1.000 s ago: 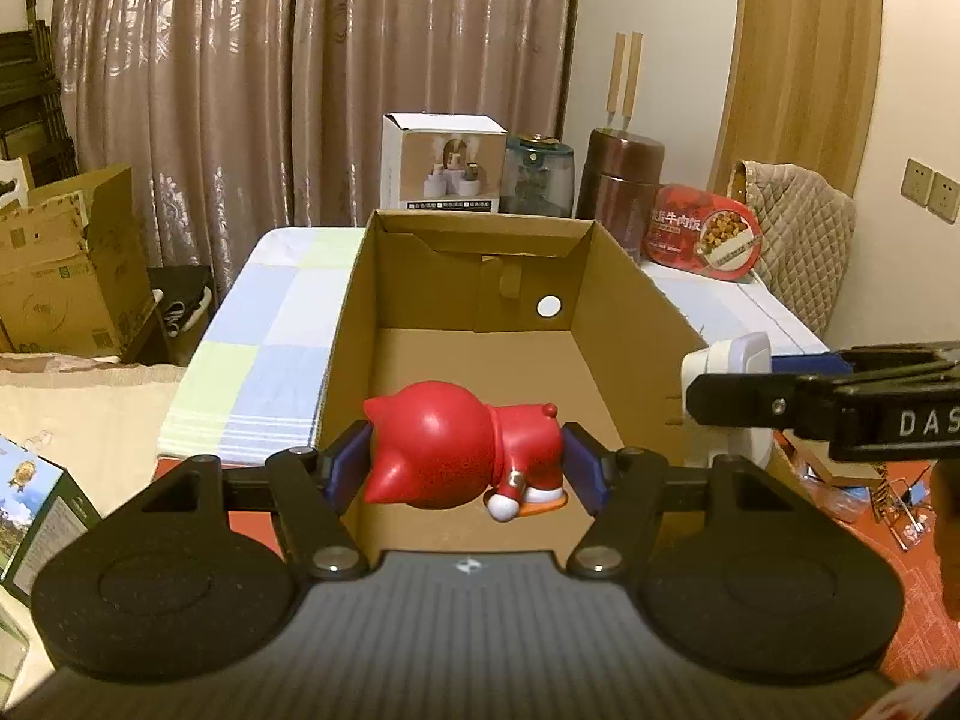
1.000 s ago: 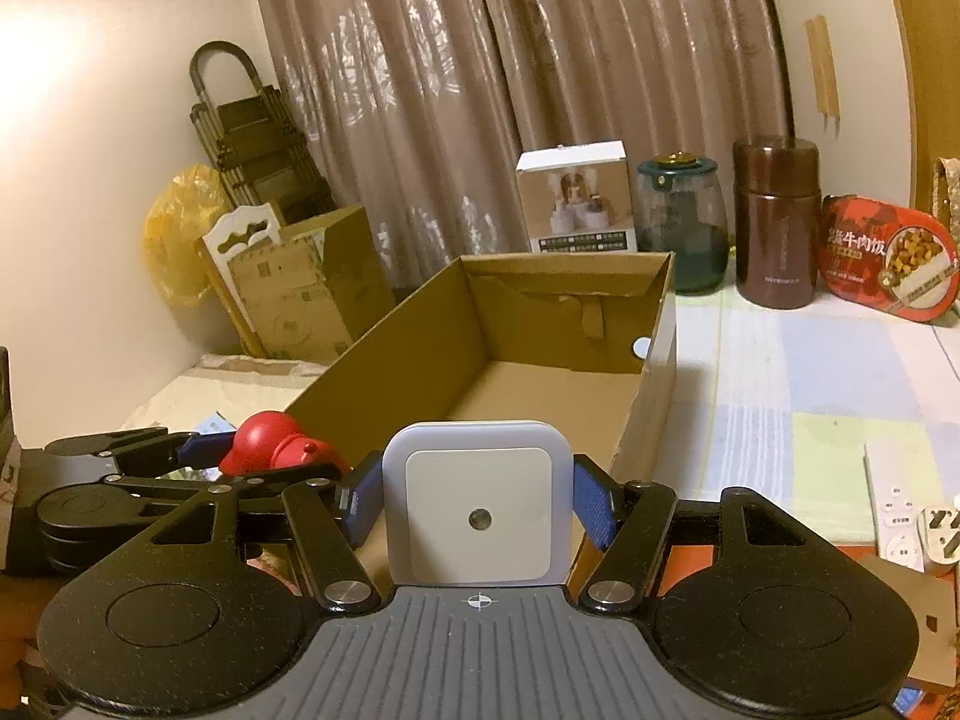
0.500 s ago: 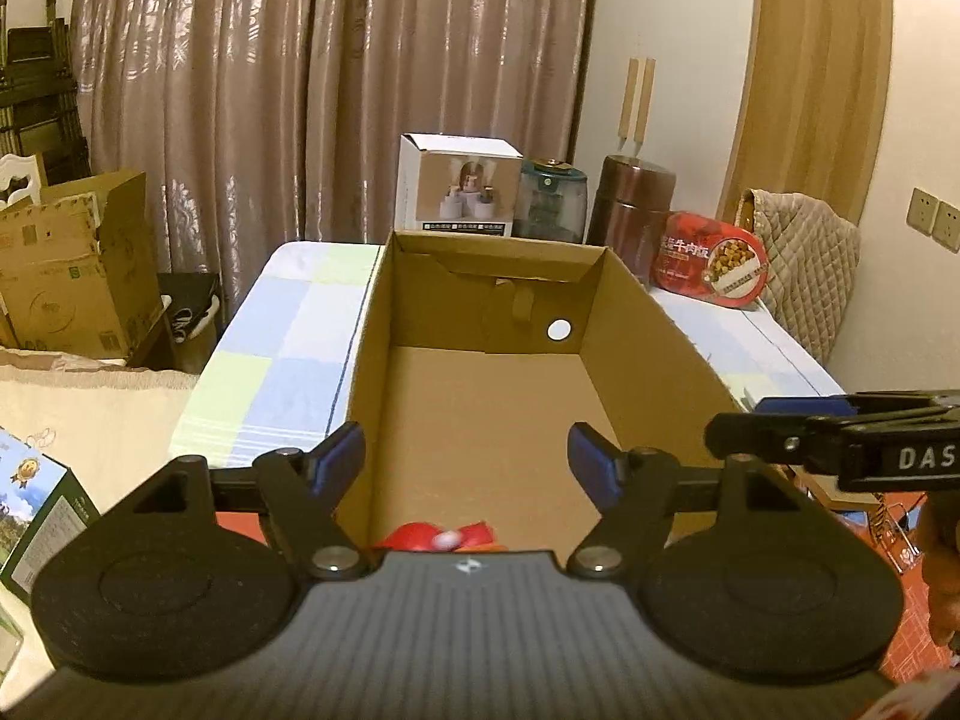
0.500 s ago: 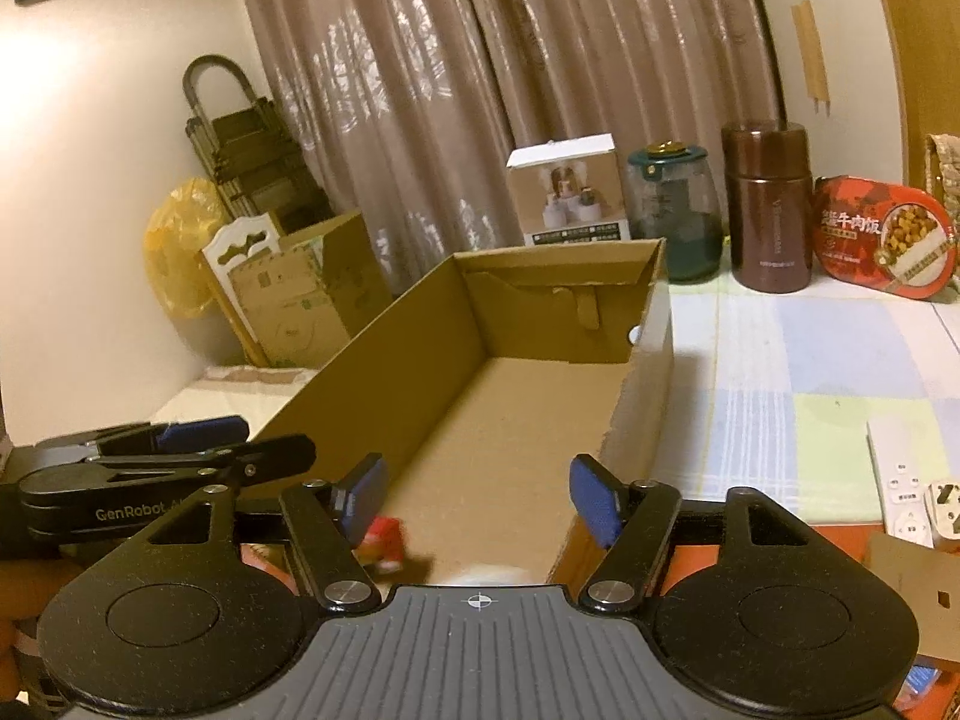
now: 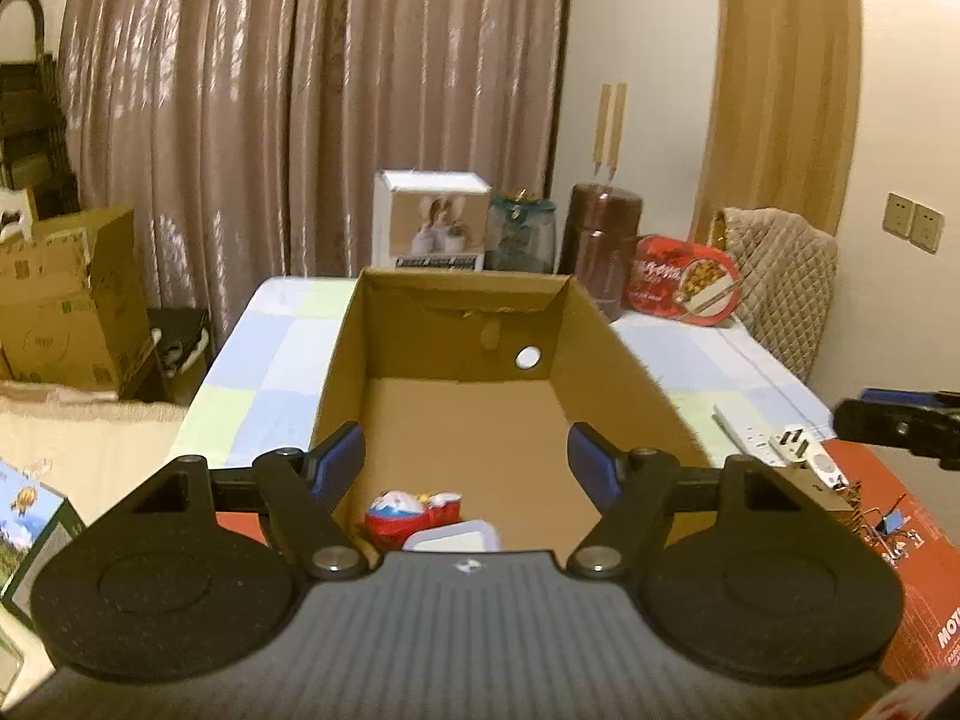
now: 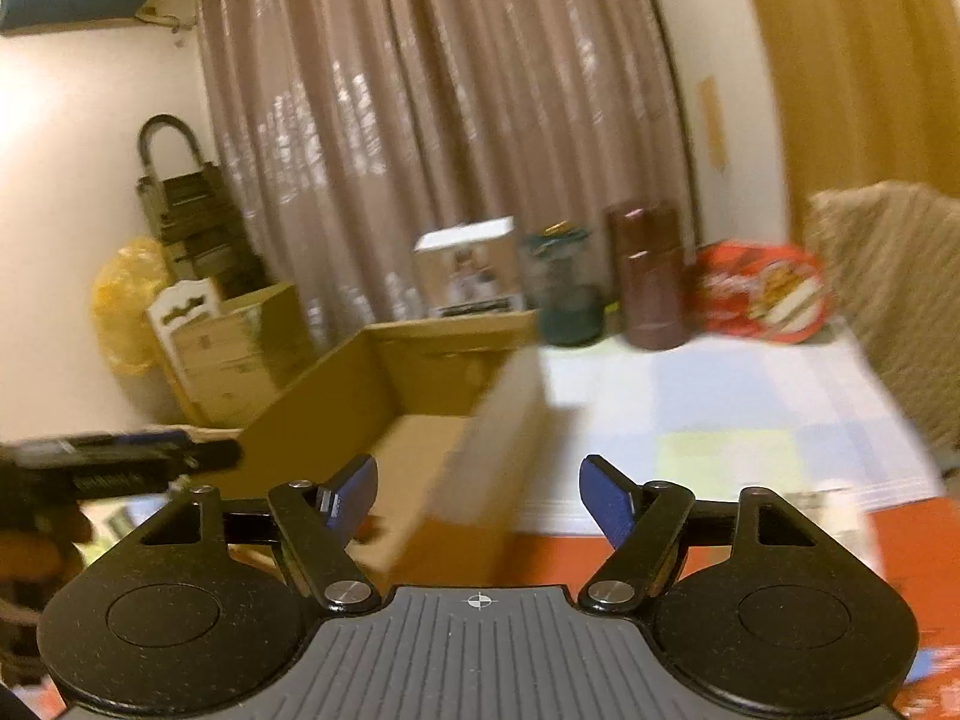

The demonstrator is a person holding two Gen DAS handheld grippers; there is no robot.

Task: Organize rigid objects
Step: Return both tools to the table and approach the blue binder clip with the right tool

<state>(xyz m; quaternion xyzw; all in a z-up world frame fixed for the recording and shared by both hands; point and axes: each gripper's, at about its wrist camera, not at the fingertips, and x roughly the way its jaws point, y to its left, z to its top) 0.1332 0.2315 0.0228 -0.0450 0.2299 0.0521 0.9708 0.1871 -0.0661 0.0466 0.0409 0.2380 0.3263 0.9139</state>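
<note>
Toys lie in the open brown cardboard box (image 5: 618,360): a red round plastic figurine (image 5: 411,515) touching a white square plastic night-light (image 5: 457,540). Left hand-held gripper (image 5: 467,459) gapes empty. Right hand-held gripper (image 6: 478,492), jaws just widening, holds nothing.

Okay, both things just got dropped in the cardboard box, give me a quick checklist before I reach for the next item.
1. Left gripper empty, jaws apart: ok.
2. Right gripper empty, jaws just opened further: ok.
3. Red toy lying inside the cardboard box: ok.
4. White square plug-in light in the box beside the toy: ok, though mostly hidden.
5. Room left in the box: ok, far end bare.
6. Next item chosen: cannot tell; a white power strip lies on the tablecloth to the right.
</note>
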